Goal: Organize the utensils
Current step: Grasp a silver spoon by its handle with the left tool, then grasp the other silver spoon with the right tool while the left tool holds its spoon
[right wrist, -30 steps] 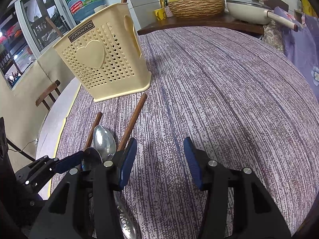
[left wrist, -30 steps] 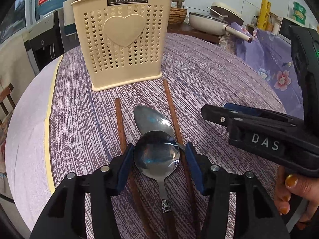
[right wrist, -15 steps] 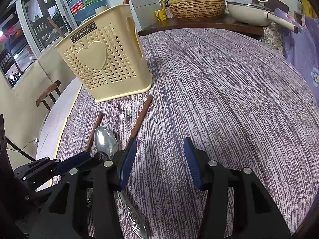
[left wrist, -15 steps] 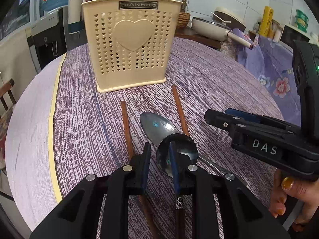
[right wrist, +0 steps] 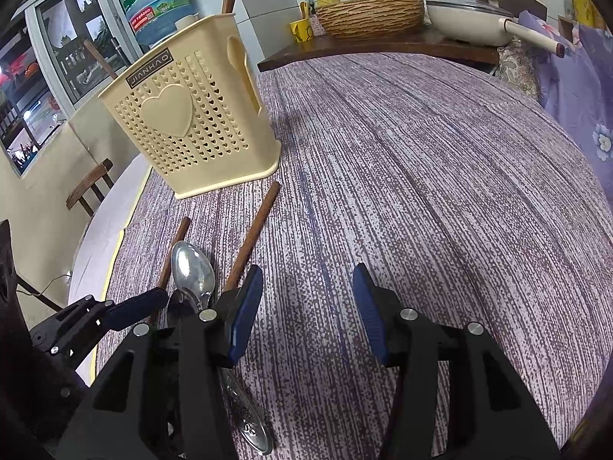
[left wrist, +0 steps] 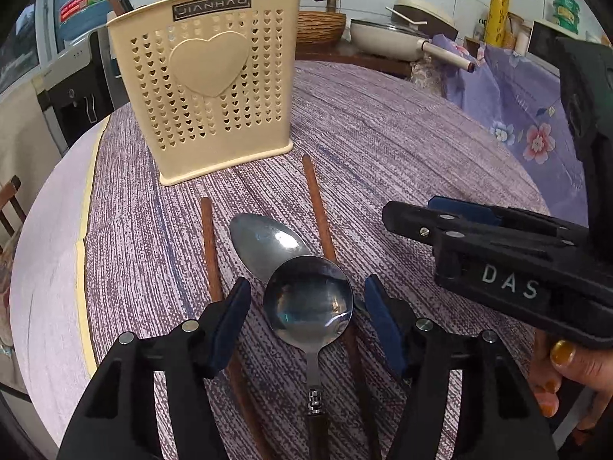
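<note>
Steel soup spoon on my counter, between parting fingers.
I see my left gripper opening its fingers around the round bowl, pads clear of it. An oval spoon and two brown chopsticks lie beside, before the cream utensil holder. My right gripper hangs apart over bare cloth.

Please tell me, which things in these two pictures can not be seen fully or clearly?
- Round spoon: in the left wrist view its handle end runs off the bottom edge.
- Two chopsticks: near ends are hidden under the left tongs, whose jaws are opening.
- Utensil holder: its inside is hidden by its own wall; only handle tops show.
- Oval spoon: in the right wrist view its neck is covered by the right tongs.
</note>
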`<state>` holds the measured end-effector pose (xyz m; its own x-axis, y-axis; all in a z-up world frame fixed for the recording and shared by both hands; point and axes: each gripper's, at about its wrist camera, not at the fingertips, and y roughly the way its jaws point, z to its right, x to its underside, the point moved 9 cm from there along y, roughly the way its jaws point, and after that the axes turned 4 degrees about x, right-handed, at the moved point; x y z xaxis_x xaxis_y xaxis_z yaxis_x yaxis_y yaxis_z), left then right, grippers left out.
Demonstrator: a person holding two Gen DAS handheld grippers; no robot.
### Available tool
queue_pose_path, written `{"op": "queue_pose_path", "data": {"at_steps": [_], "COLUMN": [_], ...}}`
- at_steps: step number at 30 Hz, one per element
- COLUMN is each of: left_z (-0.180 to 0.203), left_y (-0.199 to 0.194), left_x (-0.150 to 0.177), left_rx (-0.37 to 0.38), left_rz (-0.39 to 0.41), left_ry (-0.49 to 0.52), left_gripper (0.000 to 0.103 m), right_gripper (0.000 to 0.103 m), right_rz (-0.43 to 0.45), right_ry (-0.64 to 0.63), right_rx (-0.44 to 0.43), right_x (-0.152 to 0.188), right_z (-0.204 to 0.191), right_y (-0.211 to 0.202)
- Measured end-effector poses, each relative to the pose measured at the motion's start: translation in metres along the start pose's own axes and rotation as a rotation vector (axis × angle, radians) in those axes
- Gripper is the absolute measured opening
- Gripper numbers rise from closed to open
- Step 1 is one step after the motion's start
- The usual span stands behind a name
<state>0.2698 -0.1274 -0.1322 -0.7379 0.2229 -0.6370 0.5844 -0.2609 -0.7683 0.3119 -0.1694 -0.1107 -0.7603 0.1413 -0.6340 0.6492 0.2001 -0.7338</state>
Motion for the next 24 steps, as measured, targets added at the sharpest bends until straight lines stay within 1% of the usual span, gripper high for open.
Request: {"op": "queue_pose_path", "data": {"at_steps": [1, 2, 4, 5, 13, 19, 21, 24], "left_z": [0.000, 0.000, -0.002, -0.003, -0.006, -0.014, -0.019, -0.038], "left_y": [0.002, 0.002, 0.001, 0.001, -0.003, -0.018, -0.025, -0.036], "left_x": [0.001, 0.001, 0.001, 0.001, 0.002, -0.003, -0.004, -0.005], "left_rx": [0.012, 0.011, -0.001, -0.002, 0.019, 0.057, 0.057, 0.047], "left_rz": [-0.012, -0.012, -0.012, -0.012, -0.006, 0.034, 0.052, 0.078], "left_ry": [-0.001, -0.001, 0.003, 0.002, -0.025, -0.070, -0.084, -0.137], "left_gripper": [0.056, 0.055, 0.047, 0.047, 0.047, 0.047, 0.047, 0.047], "right_gripper": [0.050, 0.050, 0.050, 0.050, 0.050, 0.050, 0.050, 0.050], "right_rz": [0.000, 0.000, 0.001, 0.000, -0.001, 0.007, 0.005, 0.000], "right_ry": [0.002, 0.002, 0.002, 0.003, -0.002, -0.012, -0.030, -0.082], "right_rx": [0.000, -0.001, -0.002, -0.003, -0.007, -0.004, -0.008, -0.020], "right_x": [0.000, 0.000, 0.001, 0.001, 0.002, -0.003, -0.005, -0.005], "right_z": [0.000, 0.000, 0.000, 0.000, -0.002, -0.005, -0.012, -0.030], "right_y": [0.000, 0.000, 0.000, 0.000, -0.001, -0.002, -0.002, -0.001]}}
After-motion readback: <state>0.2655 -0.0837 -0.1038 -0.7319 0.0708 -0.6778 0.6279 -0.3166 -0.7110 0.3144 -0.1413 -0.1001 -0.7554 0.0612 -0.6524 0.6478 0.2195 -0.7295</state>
